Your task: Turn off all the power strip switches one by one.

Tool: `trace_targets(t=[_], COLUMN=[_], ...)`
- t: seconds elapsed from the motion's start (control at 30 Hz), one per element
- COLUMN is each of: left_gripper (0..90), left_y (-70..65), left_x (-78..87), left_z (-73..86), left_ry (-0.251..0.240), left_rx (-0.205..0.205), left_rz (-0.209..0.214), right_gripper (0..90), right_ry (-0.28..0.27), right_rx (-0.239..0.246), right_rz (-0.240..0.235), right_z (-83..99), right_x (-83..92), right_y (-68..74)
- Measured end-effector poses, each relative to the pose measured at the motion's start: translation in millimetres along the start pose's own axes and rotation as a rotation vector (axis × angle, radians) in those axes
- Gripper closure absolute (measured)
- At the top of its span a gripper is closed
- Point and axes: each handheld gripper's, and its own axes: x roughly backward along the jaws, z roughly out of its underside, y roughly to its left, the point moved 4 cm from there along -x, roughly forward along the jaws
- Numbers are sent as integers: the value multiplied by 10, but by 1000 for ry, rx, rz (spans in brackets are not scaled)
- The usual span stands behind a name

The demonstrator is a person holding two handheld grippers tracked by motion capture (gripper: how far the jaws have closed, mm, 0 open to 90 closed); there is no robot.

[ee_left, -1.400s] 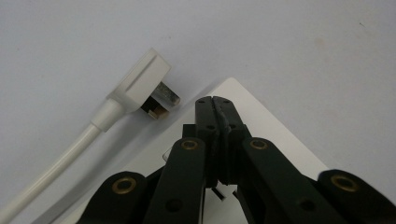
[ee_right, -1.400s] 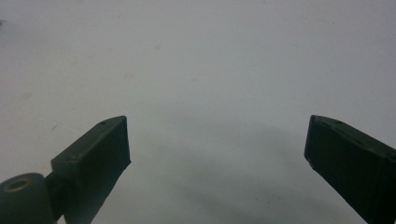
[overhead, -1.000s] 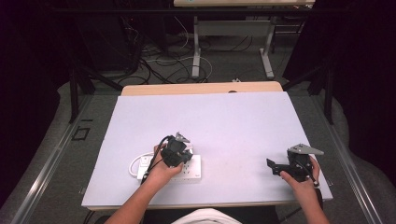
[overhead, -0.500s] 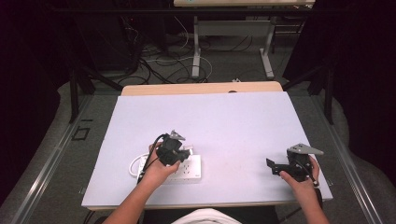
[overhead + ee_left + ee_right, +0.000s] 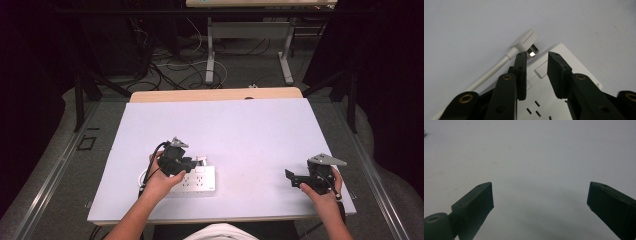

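The left gripper [image 5: 537, 56] is held low over the white power strip [image 5: 196, 181], which lies near the front edge of the table [image 5: 240, 130]. Its jaws are parted with nothing pinched. The white plug [image 5: 525, 42] lies just beyond the jaw tips, beside the strip's end. A reach for the plug is judged to be in hand; the jaws must next be advanced around it and pressed together. The right gripper [image 5: 540, 195] is held spread wide over bare table.
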Motion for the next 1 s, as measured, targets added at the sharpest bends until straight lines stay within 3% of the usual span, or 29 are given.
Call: trace_targets(t=[0.43, 0.73, 1.0], left_gripper=[462, 301, 269], left_y=[284, 515, 718], left_x=[250, 398, 533], left_z=[68, 127, 204], left_ry=[-42, -111, -138], left_rx=[81, 121, 195], left_rz=[-32, -123, -171], right_gripper=[62, 62, 62], right_ry=[1, 0, 1], right_rx=[-5, -7, -6], right_rz=[0, 0, 2], right_z=[-1, -3, -3], right_x=[-2, 2, 1], right_y=[7, 8, 6])
